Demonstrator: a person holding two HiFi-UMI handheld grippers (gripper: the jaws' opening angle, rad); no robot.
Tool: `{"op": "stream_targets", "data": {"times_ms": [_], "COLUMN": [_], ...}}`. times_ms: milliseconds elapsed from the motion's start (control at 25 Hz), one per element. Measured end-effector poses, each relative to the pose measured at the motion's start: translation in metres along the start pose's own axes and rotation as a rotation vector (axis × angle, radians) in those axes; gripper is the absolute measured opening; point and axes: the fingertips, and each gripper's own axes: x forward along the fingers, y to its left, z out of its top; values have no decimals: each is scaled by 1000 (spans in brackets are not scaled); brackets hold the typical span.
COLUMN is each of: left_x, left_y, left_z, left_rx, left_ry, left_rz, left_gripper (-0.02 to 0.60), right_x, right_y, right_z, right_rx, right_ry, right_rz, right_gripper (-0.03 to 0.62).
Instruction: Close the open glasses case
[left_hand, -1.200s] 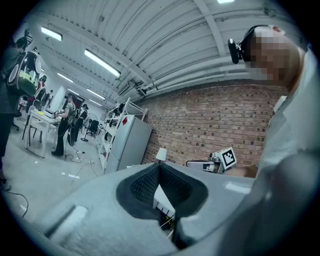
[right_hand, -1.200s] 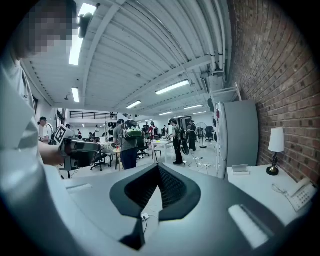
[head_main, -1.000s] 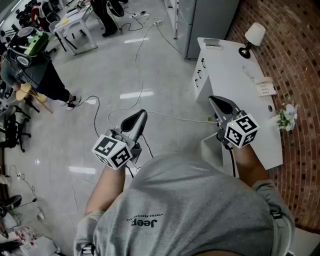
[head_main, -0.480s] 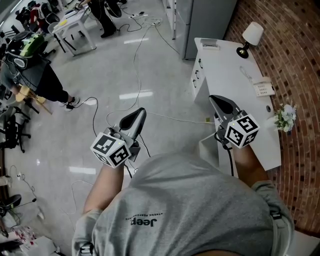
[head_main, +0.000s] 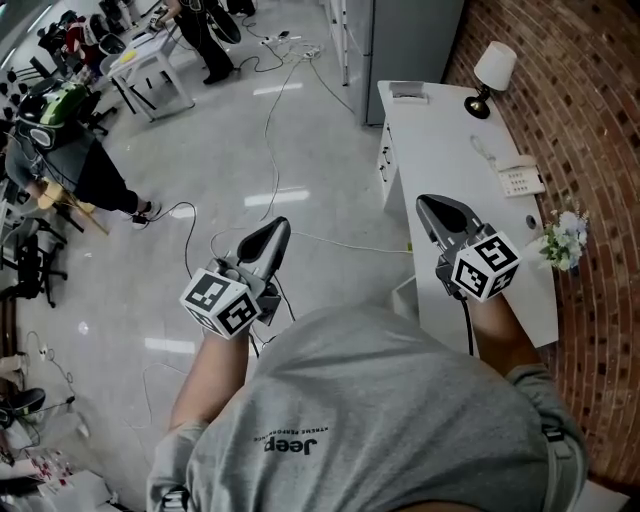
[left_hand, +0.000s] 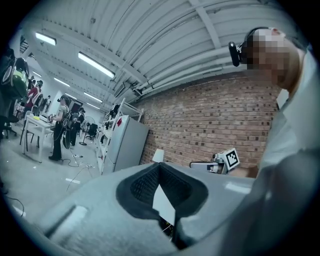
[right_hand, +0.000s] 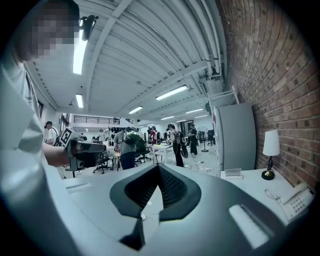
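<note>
A glossy pale floor (head_main: 250, 130) is spreading across the left, with thin cables (head_main: 280, 90) trailing over it, and a curved red-brick wall (head_main: 590, 150) is closing the right side. One long white desk (head_main: 440, 150), smooth and rectangular, is running along that wall, away from the person (head_main: 370, 420) in a grey shirt, who is standing at its near end.

The glasses case is not showing clearly in any view, so its place, its heading and its long axis cannot be told.

The person is holding two grippers out in front, roughly level. The left gripper (head_main: 278, 226) is hanging over the floor and the right gripper (head_main: 428, 203) over the near part of the desk. Each is carrying one cube with square black-and-white markers, left (head_main: 220, 303) and right (head_main: 483, 265). Both claws are clenched, ribbed dark pads meeting at the tips, with nothing between them.

On the desk are standing one white-shaded lamp (head_main: 487, 70), one white telephone (head_main: 520, 180) and one small bunch of flowers (head_main: 562, 240).
</note>
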Motion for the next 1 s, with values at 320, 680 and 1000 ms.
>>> {"op": "stream_targets", "data": {"times_ms": [320,680,1000], "left_x": [26,84,143], "left_y": [4,83,217], "left_z": [-8,-3,42], "left_rx": [-7,-44,-30], "left_ry": [16,25,31], "left_rz": [-7,-83,-183], "left_gripper": [-3,-3,-3], "right_x": [1,72,207], "right_y": [-24,-65,-100], "right_z": [-6,0,34], "right_rx": [20,17,13], "right_ry": [1,15,-4], "right_rz": [3,-55,-87], "right_gripper": [9,10,11]}}
